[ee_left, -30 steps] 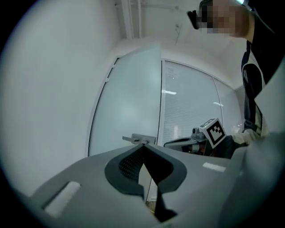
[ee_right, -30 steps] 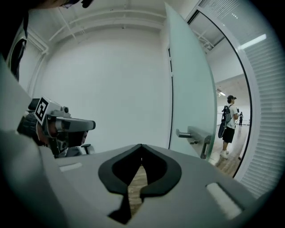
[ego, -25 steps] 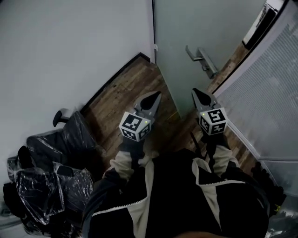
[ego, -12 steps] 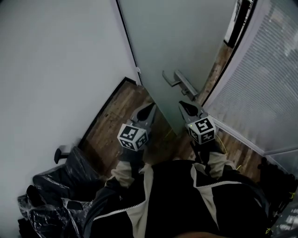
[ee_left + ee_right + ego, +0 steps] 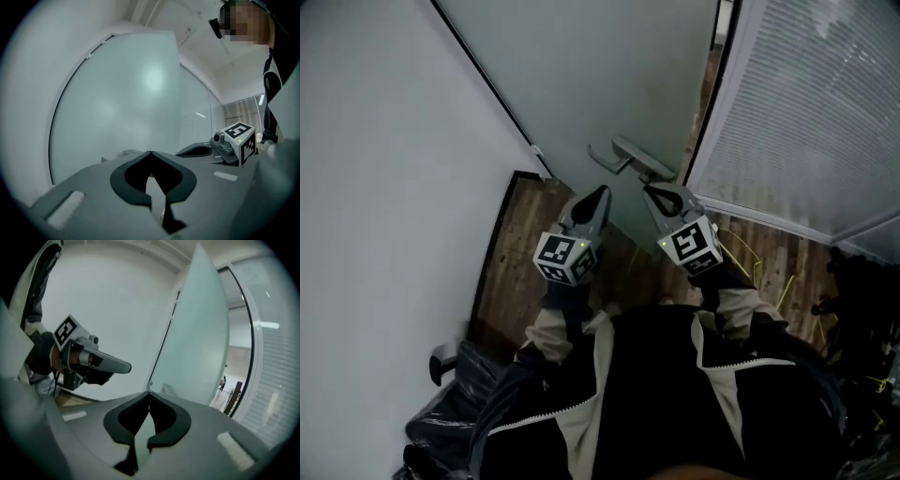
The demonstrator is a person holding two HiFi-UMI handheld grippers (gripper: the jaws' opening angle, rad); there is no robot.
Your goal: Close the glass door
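Note:
The frosted glass door (image 5: 600, 84) stands ahead, its metal lever handle (image 5: 630, 157) jutting toward me. A narrow dark gap (image 5: 712, 84) runs between the door's edge and the frame. My left gripper (image 5: 598, 195) is shut and empty, its tip close to the glass, left of and below the handle. My right gripper (image 5: 650, 191) is also shut and empty, its tip just under the handle's base; contact cannot be told. In the left gripper view the glass door (image 5: 136, 93) fills the frame beyond the shut left gripper (image 5: 149, 153). In the right gripper view the right gripper (image 5: 149, 393) points at the door's (image 5: 201, 338) lower part.
A white wall (image 5: 384, 169) runs along the left and a partition with slatted blinds (image 5: 806, 122) along the right. The floor (image 5: 520, 262) is wooden. Black plastic bags (image 5: 455, 422) lie at the lower left, and thin yellow cable (image 5: 787, 286) trails at the right.
Both grippers have moved forward to the door; the right tip now sits just below the handle. The view has shifted, and the bags have slid toward the lower left corner.

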